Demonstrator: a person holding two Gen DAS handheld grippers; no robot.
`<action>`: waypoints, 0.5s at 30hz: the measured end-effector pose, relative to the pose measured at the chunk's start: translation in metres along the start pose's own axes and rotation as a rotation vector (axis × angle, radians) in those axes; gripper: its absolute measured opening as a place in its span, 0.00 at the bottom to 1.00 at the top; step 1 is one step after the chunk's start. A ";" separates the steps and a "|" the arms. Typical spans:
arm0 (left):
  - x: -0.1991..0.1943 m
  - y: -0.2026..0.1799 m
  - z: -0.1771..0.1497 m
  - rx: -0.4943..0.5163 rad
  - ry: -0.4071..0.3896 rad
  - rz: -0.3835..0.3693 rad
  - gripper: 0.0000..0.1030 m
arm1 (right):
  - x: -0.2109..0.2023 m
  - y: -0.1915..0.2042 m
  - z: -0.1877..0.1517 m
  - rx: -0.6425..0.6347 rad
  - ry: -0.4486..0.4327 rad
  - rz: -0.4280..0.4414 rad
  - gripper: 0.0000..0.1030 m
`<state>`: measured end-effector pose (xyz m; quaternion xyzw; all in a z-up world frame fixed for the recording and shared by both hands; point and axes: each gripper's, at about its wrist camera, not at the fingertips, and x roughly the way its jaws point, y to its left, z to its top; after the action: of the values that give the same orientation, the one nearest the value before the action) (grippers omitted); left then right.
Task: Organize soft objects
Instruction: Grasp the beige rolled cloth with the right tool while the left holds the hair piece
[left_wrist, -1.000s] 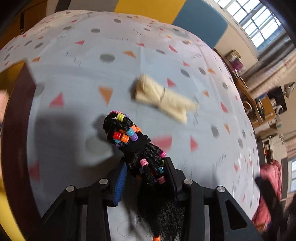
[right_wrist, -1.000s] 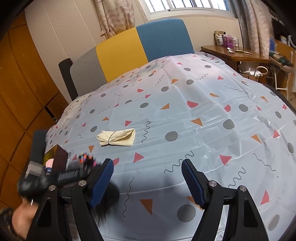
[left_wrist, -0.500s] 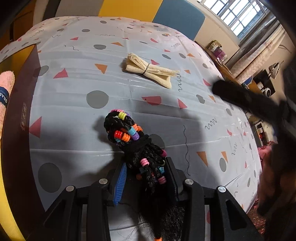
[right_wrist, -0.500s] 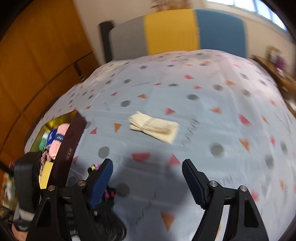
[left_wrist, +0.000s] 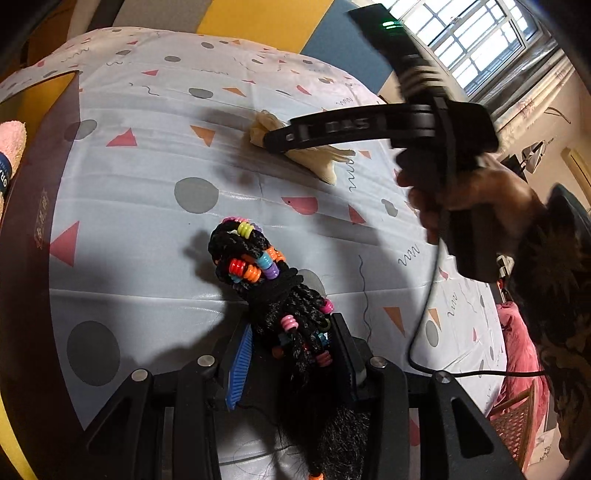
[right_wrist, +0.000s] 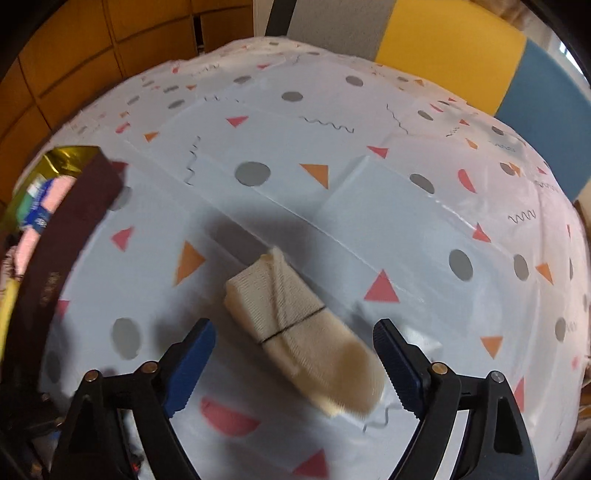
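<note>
My left gripper (left_wrist: 291, 343) is shut on a black braided hair bundle with coloured beads (left_wrist: 266, 273), held above the patterned tablecloth (left_wrist: 147, 177). A cream folded cloth tied with a black band (right_wrist: 299, 332) lies on the tablecloth (right_wrist: 369, 206). My right gripper (right_wrist: 293, 363) is open, its jaws on either side of the cloth's near end. In the left wrist view the right gripper's black body covers part of the cream cloth (left_wrist: 317, 158).
A dark maroon box (right_wrist: 62, 236) with a gold lining stands at the table's left edge and holds a pink rolled towel (right_wrist: 55, 195) and other soft items. Its wall also shows in the left wrist view (left_wrist: 33, 206). A yellow and blue chair back (right_wrist: 480, 55) stands behind the table.
My right gripper has swung left and come down over the cream cloth, which now sits between its open jaws. My left gripper still holds the hair bundle in about the same place.
</note>
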<state>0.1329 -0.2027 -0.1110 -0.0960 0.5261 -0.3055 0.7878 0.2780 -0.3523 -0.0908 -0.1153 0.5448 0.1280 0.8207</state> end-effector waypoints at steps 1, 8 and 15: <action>0.000 -0.001 0.000 0.002 -0.001 0.002 0.40 | 0.005 -0.002 0.001 0.006 0.011 0.014 0.78; 0.003 -0.004 0.002 0.010 -0.006 0.008 0.40 | -0.013 0.003 -0.022 0.068 0.015 0.041 0.42; 0.005 -0.012 0.002 0.038 0.000 0.033 0.39 | -0.055 0.011 -0.096 0.205 0.001 -0.044 0.42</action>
<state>0.1312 -0.2159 -0.1080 -0.0724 0.5216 -0.3025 0.7945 0.1707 -0.3781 -0.0766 -0.0428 0.5528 0.0533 0.8305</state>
